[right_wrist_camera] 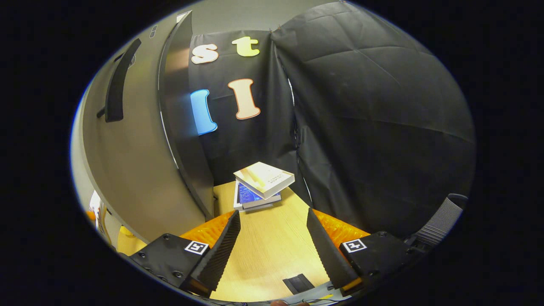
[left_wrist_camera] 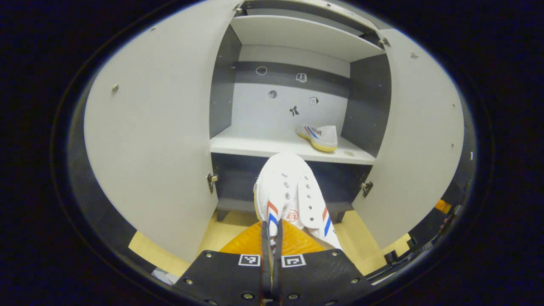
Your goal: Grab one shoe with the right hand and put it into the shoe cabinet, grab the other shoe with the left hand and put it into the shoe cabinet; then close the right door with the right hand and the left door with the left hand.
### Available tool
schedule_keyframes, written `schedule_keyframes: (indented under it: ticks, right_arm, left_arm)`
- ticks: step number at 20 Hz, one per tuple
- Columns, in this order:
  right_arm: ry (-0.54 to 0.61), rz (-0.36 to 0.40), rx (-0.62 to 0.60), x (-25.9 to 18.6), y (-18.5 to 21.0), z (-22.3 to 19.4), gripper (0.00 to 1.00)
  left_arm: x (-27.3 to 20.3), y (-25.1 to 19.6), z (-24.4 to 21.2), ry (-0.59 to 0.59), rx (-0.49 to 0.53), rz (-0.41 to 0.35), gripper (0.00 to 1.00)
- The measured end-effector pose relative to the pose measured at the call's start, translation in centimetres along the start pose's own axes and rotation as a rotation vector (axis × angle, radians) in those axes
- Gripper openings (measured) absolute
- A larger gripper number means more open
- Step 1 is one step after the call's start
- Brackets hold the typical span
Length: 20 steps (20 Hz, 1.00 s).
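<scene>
pinched tight in the left gripper (left_wrist_camera: 272, 238), white canvas shoe with red and blue stripes (left_wrist_camera: 293, 199) pointing toe-first at the open grey shoe cabinet's white shelf (left_wrist_camera: 255, 146), straight ahead, beside its matching shoe (left_wrist_camera: 319, 137); right gripper (right_wrist_camera: 274, 250) wide apart, holding nothing.

The held shoe (left_wrist_camera: 293, 199) looks like white canvas cloth with small metal eyelets and a yellowish rubber-like sole; the second shoe (left_wrist_camera: 319, 137), at the right end of the cabinet shelf (left_wrist_camera: 255, 146), has the same look; the cabinet (left_wrist_camera: 297, 85) panels are smooth, matt grey and white board; its hinges (left_wrist_camera: 211, 180) look metal; the left gripper (left_wrist_camera: 272, 242) has ribbed black pads and glossy orange plastic; the floor (right_wrist_camera: 272, 250) is pale wood grain; the books (right_wrist_camera: 261, 185) have glossy paper covers; the booth wall (right_wrist_camera: 374, 127) is creased matt black cloth.
</scene>
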State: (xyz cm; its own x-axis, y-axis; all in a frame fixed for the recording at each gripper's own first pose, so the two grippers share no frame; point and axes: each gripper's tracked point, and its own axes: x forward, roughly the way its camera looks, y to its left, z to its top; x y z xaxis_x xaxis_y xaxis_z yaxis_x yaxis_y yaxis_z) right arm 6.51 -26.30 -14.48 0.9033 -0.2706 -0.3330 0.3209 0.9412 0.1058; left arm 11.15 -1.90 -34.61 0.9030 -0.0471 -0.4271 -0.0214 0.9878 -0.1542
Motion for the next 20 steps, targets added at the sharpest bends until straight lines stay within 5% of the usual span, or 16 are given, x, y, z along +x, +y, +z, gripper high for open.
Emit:
schedule_keyframes:
  ticks: [5,11,20]
  right_arm:
    - [0.015,-0.008,0.020,-0.5,-0.6,-0.3,0.98]
    - [-0.100,-0.088,-0.085,-1.5,-3.5,2.8,0.98]
    - [-0.143,-0.196,0.003,-3.0,-8.1,4.4,0.98]
  left_arm:
    - [0.2,0.3,0.1,-0.072,0.036,-0.030,0.03]
    - [-1.1,0.2,2.0,-0.124,0.058,-0.046,0.03]
    - [-1.5,0.4,2.2,-0.158,0.061,-0.011,0.03]
